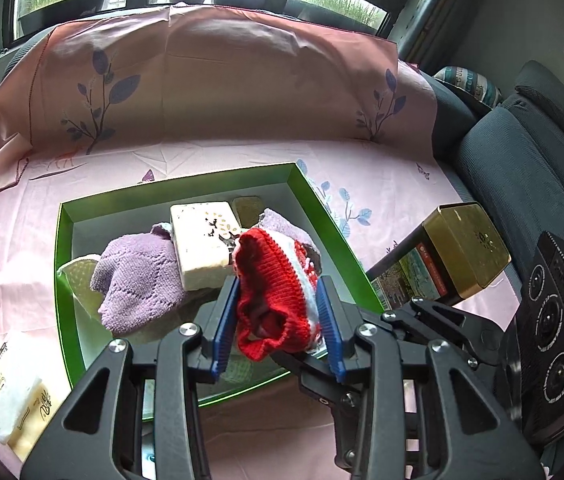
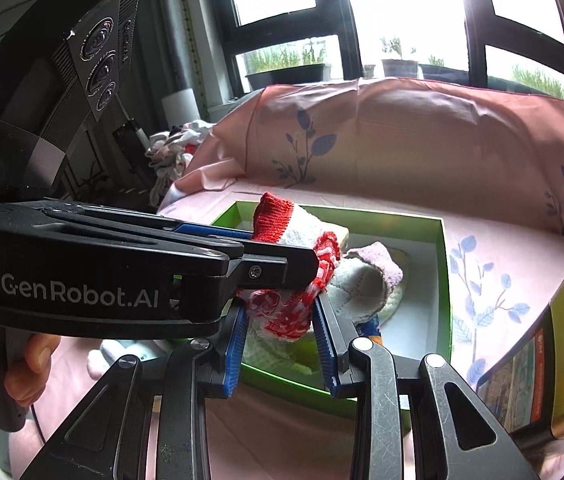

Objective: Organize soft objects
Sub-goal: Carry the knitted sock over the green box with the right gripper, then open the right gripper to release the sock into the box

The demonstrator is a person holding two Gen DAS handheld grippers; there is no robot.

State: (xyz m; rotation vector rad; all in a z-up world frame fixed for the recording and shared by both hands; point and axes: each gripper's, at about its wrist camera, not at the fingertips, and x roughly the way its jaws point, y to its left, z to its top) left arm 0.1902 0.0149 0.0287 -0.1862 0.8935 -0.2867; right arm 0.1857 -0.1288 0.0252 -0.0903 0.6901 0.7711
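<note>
Both tongs are clamped on the same red-and-white knitted garment: the left gripper pinches its red ribbed end between blue pads, and the right gripper bites the patterned white-and-red end, so the piece hangs stretched between them just above the near rim of the green open cardboard box. Just inside the box, beyond the garment, lie a lilac knitted piece toward the left wall and a cream rectangular block in the middle, with a small olive pad behind it at the far side. Outside the box, a gold-lidded tin sits to its right and a tissue pack to its left, all on the pink printed sheet. It looks like the carrying-in step; next, I'd judge, both hands need to lower the garment into the free space at the near right of the box and release together.
</note>
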